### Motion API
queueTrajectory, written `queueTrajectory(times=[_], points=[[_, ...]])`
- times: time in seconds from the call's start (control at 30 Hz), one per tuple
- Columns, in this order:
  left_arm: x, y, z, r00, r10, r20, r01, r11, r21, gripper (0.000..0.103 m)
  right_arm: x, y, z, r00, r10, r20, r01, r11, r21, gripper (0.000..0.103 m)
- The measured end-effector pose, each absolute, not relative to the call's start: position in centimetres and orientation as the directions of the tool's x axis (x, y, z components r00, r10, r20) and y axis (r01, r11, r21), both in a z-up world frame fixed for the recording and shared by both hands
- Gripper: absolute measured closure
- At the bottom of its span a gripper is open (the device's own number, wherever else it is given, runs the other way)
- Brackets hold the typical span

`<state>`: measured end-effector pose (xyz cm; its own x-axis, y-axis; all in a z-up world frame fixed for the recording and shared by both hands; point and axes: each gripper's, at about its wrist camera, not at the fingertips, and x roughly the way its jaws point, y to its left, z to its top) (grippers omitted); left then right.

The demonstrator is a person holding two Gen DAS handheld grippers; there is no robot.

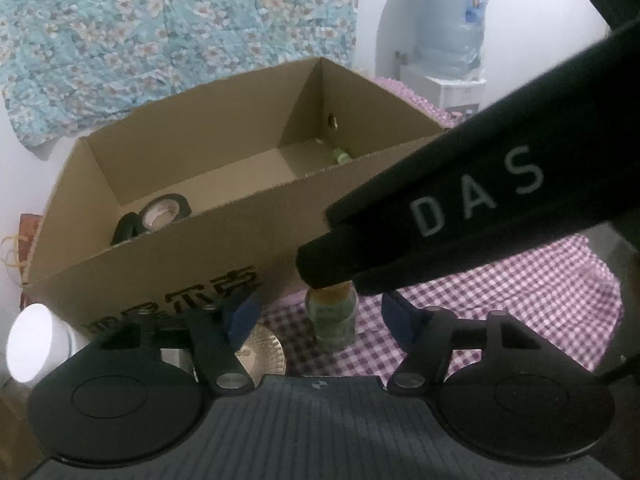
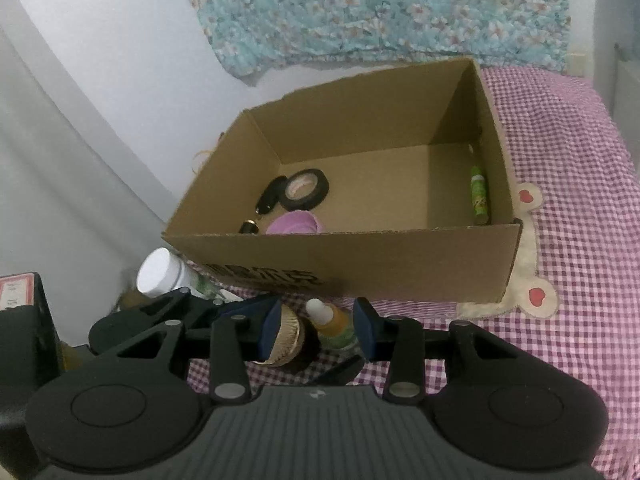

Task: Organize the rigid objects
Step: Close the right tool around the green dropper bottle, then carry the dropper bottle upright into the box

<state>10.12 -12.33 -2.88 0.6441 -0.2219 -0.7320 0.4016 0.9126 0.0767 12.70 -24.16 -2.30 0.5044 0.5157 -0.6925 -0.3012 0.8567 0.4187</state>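
Bottle (image 1: 331, 322), small, clear with an amber neck and white dropper tip, stands upright on the checked cloth (image 1: 520, 292) just in front of the box (image 1: 160, 264), and both tools are crowding it. The left tool (image 1: 316, 316) straddles it with pads either side and gaps showing, so it is released and not yet gripping. The right tool (image 2: 316, 326) also has the bottle (image 2: 332, 326) between its fingers, but its left pad lies against a gold ribbed lid (image 2: 282, 338) beside the bottle; whether it actually clamps anything I cannot tell. The likeliest trouble is a clash: in the left view the right tool's dark body hangs directly over the bottle's top, so two tools closing on one small upright thing could knock it over or pinch the lid instead. Soft cloth gives a poor footing, so a sideways nudge may tip it against the box wall. A white-capped jar (image 2: 160, 272) stands near at the left and could be bumped. Inside the box lie a black tape roll (image 2: 304, 188), a dark oval piece (image 2: 270, 196), a pink round thing (image 2: 294, 224), a small black-and-gold item (image 2: 249, 226) and a green tube (image 2: 479, 194) along the right wall.
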Motion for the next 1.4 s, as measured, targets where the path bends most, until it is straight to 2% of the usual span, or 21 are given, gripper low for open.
queueTrajectory(times=[0.2,0.3,0.37,0.5,0.7,0.9,1.23,1.4], points=[[10.6,-12.1,-3.8,0.615,-0.236,-0.752,0.404,0.914,0.043,0.046,13.6,-23.8,-3.1,0.483,0.505,-0.715,-0.304,0.863,0.404,0.067],[10.7,-11.8,-4.1,0.605,-0.244,-0.758,0.407,0.913,0.032,0.051,13.7,-23.7,-3.3,0.471,0.51,-0.72,-0.309,0.86,0.407,0.074],[11.0,-11.6,-4.3,0.6,-0.249,-0.761,0.407,0.913,0.022,0.062,13.8,-23.7,-3.5,0.466,0.52,-0.716,-0.311,0.854,0.418,0.079],[10.8,-11.4,-4.4,0.594,-0.269,-0.758,0.402,0.915,-0.01,0.071,13.7,-23.8,-3.4,0.469,0.529,-0.707,-0.315,0.848,0.426,0.081],[10.0,-11.7,-3.8,0.607,-0.269,-0.748,0.407,0.913,0.002,0.072,13.3,-24.1,-2.8,0.479,0.525,-0.704,-0.314,0.851,0.421,0.083],[8.2,-11.7,-0.7,0.642,-0.272,-0.717,0.405,0.914,0.016,0.072,11.7,-24.3,-0.2,0.51,0.532,-0.676,-0.334,0.847,0.414,0.083],[7.4,-10.7,7.6,0.769,-0.259,-0.585,0.342,0.939,0.034,0.072,10.4,-23.8,8.6,0.598,0.594,-0.538,-0.451,0.804,0.387,0.083],[10.3,-10.4,8.4,0.784,-0.238,-0.573,0.308,0.951,0.028,0.072,13.5,-23.2,10.3,0.604,0.617,-0.504,-0.479,0.787,0.39,0.083]])
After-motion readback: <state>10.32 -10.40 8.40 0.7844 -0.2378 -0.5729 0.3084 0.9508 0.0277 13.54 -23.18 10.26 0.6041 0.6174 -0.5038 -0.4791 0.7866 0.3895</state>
